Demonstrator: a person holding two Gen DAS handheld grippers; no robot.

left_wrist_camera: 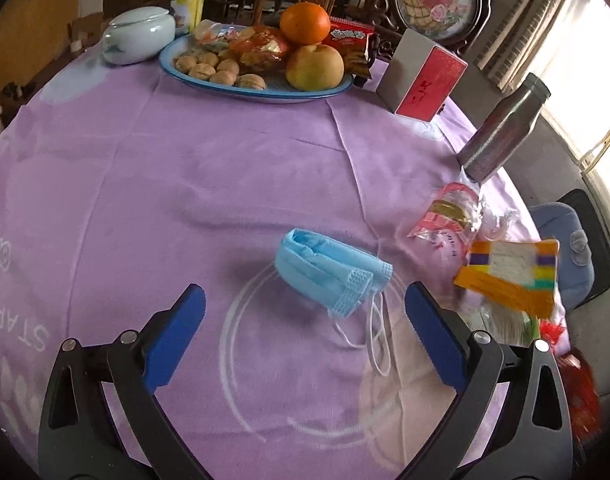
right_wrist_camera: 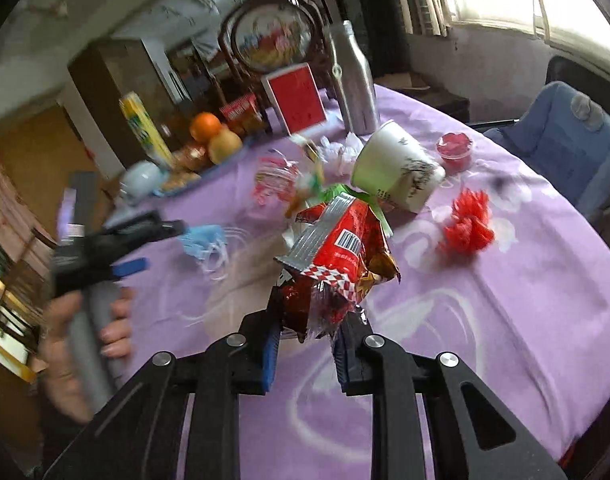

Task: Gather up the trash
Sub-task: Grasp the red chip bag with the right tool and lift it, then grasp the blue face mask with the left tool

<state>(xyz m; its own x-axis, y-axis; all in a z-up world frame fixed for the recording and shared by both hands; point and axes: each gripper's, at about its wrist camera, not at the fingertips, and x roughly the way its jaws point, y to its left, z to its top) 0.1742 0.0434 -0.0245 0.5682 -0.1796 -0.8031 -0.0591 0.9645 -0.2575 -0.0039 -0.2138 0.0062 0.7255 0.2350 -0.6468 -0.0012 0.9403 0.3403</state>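
The left tool (left_wrist_camera: 305,312) hangs released over the purple table (left_wrist_camera: 185,180), its blue pads spread wide, and the blue face mask (left_wrist_camera: 331,272) lies just ahead of them, a little toward the right pad and not touched by either. The mask is folded, its long axis running from upper left to lower right in the left wrist view, so it lies slantwise across the gap, with its white ear loops trailing back toward the tool. That slant is what the next move seems to turn on: the pads would likely need to come forward and down to straddle the narrow way. The right tool (right_wrist_camera: 309,332) is clenched on a crumpled red snack wrapper (right_wrist_camera: 337,248), lifted clear of the table, so the left hand (right_wrist_camera: 81,344) is plainly the nearer and freer one for the mask. Only the right wrist view shows the tipped paper cup (right_wrist_camera: 397,168), the red jelly cup (right_wrist_camera: 455,150) and the red plastic scrap (right_wrist_camera: 467,226) lying farther along; the left wrist view alone shows the mask's folds sharply.
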